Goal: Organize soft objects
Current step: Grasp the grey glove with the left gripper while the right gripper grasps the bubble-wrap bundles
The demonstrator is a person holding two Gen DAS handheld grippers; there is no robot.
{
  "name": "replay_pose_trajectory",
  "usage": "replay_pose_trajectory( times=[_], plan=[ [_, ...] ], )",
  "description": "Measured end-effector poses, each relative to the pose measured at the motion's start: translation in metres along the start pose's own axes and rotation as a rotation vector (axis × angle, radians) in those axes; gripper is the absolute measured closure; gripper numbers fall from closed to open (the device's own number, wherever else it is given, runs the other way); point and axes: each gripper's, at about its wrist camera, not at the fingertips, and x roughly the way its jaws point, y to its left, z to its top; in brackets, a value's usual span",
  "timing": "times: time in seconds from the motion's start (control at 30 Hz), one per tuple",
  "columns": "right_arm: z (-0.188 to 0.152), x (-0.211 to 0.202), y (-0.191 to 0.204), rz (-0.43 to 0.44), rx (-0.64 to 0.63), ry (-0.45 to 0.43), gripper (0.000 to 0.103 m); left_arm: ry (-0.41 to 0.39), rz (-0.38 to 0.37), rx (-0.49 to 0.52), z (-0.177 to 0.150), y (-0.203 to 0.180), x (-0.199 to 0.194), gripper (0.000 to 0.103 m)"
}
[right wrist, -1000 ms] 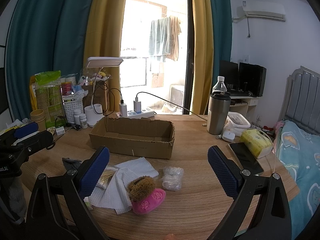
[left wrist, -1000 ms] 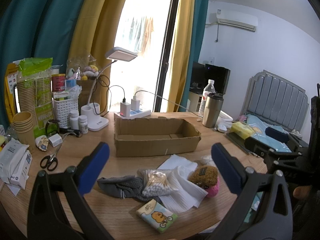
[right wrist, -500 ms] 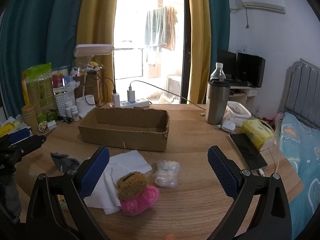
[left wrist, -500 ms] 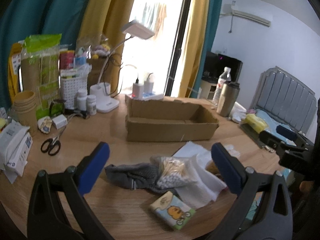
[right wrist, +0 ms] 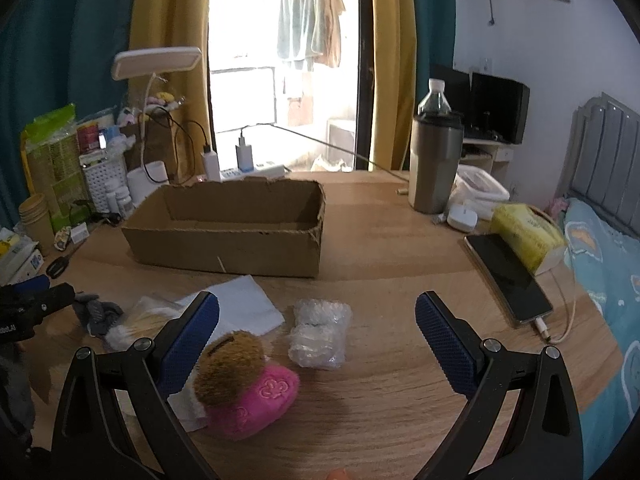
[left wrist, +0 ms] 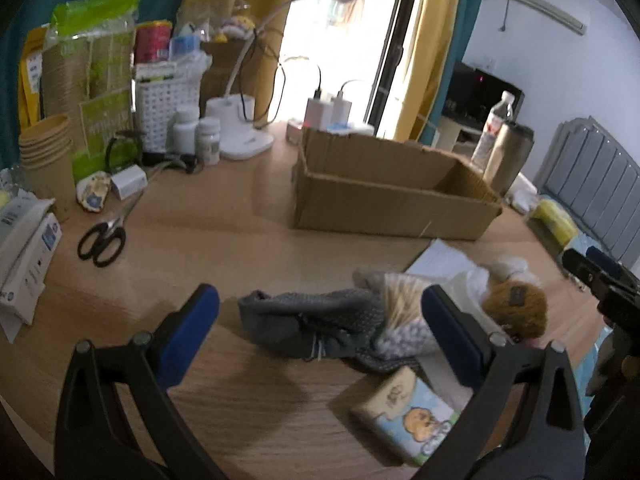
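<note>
An empty cardboard box (left wrist: pixel 394 188) (right wrist: pixel 230 224) stands mid-table. In front of it lie a grey sock (left wrist: pixel 312 326) (right wrist: pixel 96 312), a bag of cotton swabs (left wrist: pixel 402 306), a white cloth (right wrist: pixel 240 308), a pink and brown plush slipper (right wrist: pixel 244 380) (left wrist: pixel 516 310), a bubble-wrap bundle (right wrist: pixel 318 334) and a cartoon tissue pack (left wrist: pixel 412 414). My left gripper (left wrist: pixel 320 340) is open, low over the sock. My right gripper (right wrist: pixel 318 336) is open, low over the bubble wrap, with the slipper by its left finger.
Scissors (left wrist: pixel 102 240), paper cups (left wrist: pixel 48 152), bottles and a desk lamp base (left wrist: pixel 244 136) crowd the left and back. A steel tumbler (right wrist: pixel 436 168), a phone (right wrist: pixel 508 276) and a yellow tissue box (right wrist: pixel 528 236) sit at the right, near a bed.
Both grippers have moved forward and down toward the pile of soft things. The left one now hangs over the sock, the right one over the bubble wrap. Both stay open.
</note>
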Motion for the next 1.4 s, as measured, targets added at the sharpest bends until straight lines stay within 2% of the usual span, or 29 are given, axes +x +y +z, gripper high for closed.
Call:
replay_pose_trajectory(
  times=[0.23,0.53,0.6,0.67,1.07,1.17,1.2,1.33,1.4],
  plan=[
    [0.0,0.026,-0.009,-0.003,0.021,0.056,0.002,0.081,0.015,0.004,0.0,0.0,0.029,0.001],
    [-0.003,0.056,-0.015,0.009,0.041,0.13,0.002,0.141,0.033,0.012,-0.002,0.004,0.048,0.002],
    [-0.005,0.062,-0.015,0.015,0.04,0.147,0.003,0.156,0.031,0.018,-0.002,0.003,0.051,0.013],
    [-0.005,0.068,-0.016,0.012,0.041,0.16,0.004,0.177,0.028,0.019,-0.003,0.004,0.055,0.015],
    [-0.007,0.091,-0.022,0.055,0.088,0.254,0.025,0.195,0.013,0.026,-0.002,0.003,0.059,0.033],
    [-0.007,0.094,-0.023,0.068,0.099,0.273,0.042,0.184,0.002,0.017,0.0,0.004,0.057,0.043],
    [-0.007,0.095,-0.023,0.075,0.101,0.279,0.051,0.181,-0.001,0.013,0.001,0.005,0.056,0.046],
    [-0.006,0.094,-0.021,0.089,0.093,0.279,0.056,0.172,-0.011,0.004,0.004,0.007,0.053,0.054],
    [-0.005,0.092,-0.019,0.093,0.086,0.269,0.056,0.167,-0.006,0.002,0.005,0.009,0.052,0.064]
  ],
)
